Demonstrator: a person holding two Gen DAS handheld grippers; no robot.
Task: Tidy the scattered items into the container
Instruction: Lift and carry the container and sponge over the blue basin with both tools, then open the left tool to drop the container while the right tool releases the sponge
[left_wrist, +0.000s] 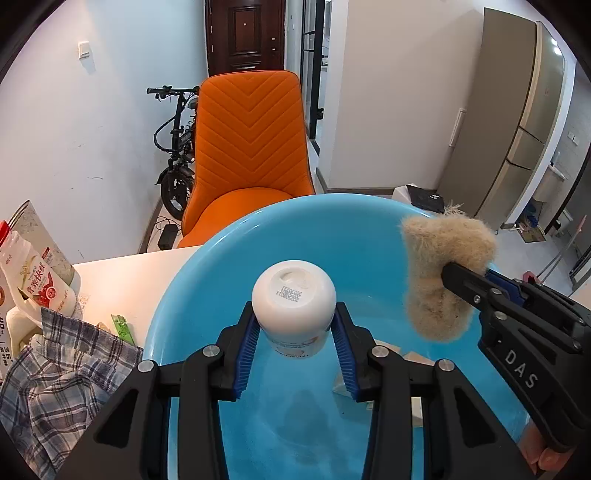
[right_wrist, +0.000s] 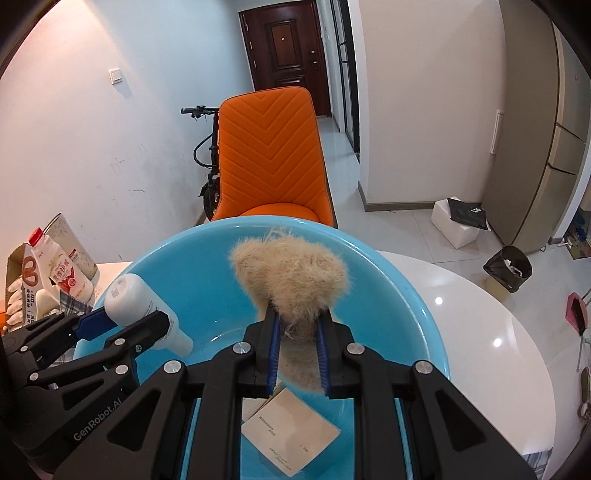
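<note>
The white bottle's (left_wrist: 294, 302) label, clamped in the left gripper (left_wrist: 295, 328), was too small to read, and its cap end was hidden behind the fingers. At nine o'clock the plaid cloth (left_wrist: 62, 380) ran off the left wrist view's edge. The beige box (right_wrist: 291, 434) in the blue basin (right_wrist: 413, 295) lay partly hidden under the right gripper (right_wrist: 295, 332), its print illegible.

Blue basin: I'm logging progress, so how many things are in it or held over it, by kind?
White bottle, held over the basin by the left gripper: 1
Furry item, held by the right gripper: 1
Paper packet, lying inside: 1
Total: 3
</note>
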